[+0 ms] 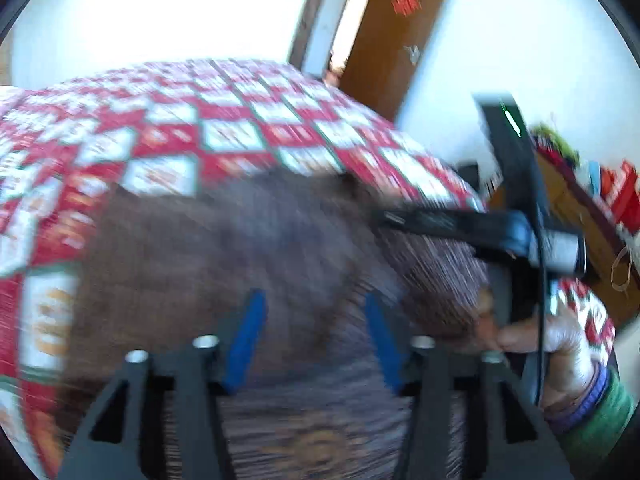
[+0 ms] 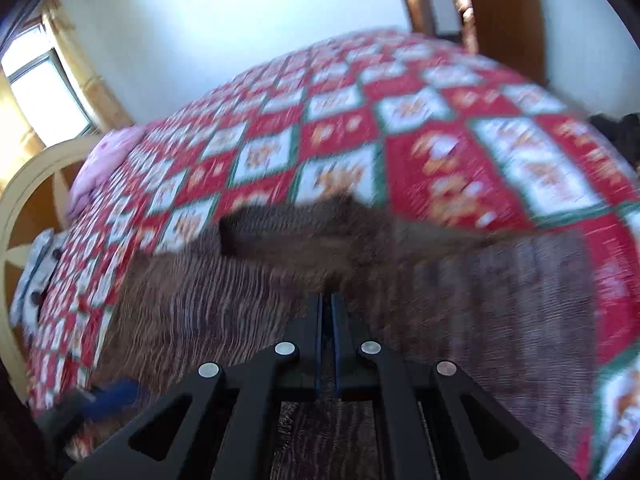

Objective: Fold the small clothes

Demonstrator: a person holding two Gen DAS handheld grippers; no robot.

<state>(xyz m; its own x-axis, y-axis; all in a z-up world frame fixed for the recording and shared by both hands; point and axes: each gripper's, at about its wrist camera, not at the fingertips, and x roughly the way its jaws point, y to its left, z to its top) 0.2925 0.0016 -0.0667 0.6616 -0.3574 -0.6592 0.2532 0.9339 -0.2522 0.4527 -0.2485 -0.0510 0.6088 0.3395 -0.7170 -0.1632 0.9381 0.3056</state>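
A brown, finely striped garment [image 1: 248, 248] lies spread on the red, white and green patchwork bedspread [image 1: 224, 128]. My left gripper [image 1: 314, 300] is open, its blue fingers [image 1: 250, 332] apart just above the garment. My right gripper [image 2: 329, 300] is shut on a fold of the same garment [image 2: 280, 240] and holds it raised above the bedspread [image 2: 440, 152]. The right gripper also shows in the left wrist view [image 1: 408, 218], pinching the garment's edge. Both views are motion-blurred.
A brown door [image 1: 392, 36] stands open beyond the bed. A wooden shelf with clutter [image 1: 592, 200] is at the right. A pink pillow [image 2: 108, 164] and a curved headboard [image 2: 28, 184] lie at the bed's left, under a window [image 2: 44, 92].
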